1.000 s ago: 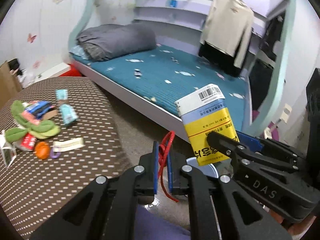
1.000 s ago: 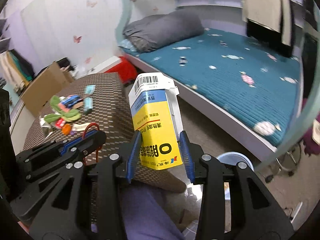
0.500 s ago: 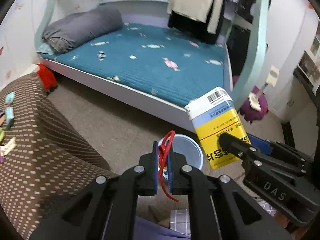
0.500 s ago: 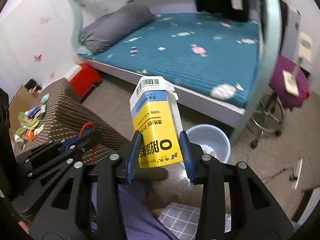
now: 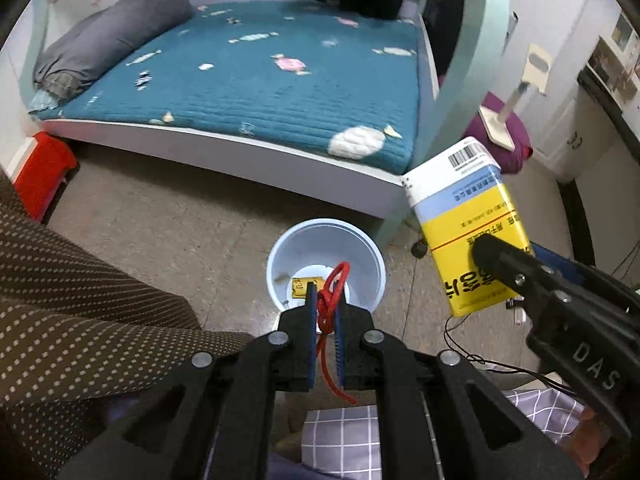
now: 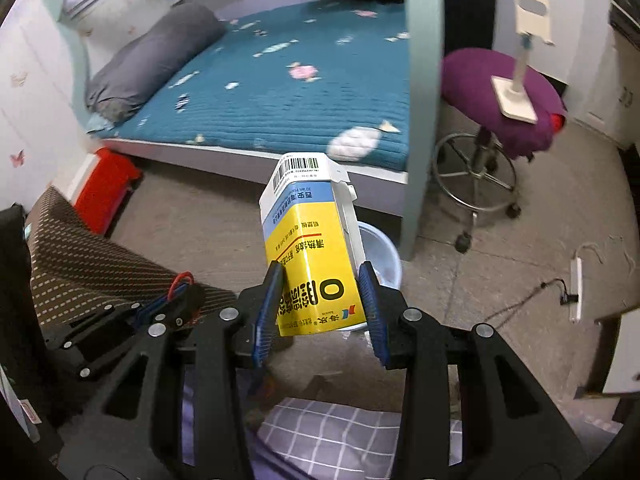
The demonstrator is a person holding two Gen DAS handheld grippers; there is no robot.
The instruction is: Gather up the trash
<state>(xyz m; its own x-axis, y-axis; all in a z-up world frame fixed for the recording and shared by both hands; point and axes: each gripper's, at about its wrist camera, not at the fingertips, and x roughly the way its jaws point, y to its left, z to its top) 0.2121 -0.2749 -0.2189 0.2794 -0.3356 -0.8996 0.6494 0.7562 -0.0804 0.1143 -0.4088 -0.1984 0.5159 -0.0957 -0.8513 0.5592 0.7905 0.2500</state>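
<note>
Since both loads hang over the floor by the pale blue round plastic bin (image 5: 326,266), we judge the step in hand to be the drop, and doing it well means centring each item over the bin's mouth before letting go. Our left gripper (image 5: 325,308) sits directly above the opening in its own view, so the thin red looped cord (image 5: 334,284) should fall cleanly if we part the jaws fully; a light, limp thing like that may cling to a pad, so a wide release seems wise. Our right gripper (image 6: 320,292) carries the yellow, blue and white cardboard carton (image 6: 310,248), which looks bulky against the bin's mouth; we would bring it further over the rim and lower it, since the bin shows only partly behind it, to the right. As for the claws: the left is pressed nearly together, pinching the cord between its blue pads, with the loop sticking up beyond the tips. The right is spread part-way, its pads clamped on the carton's two sides near its lower end, barcode end pointing away.
</note>
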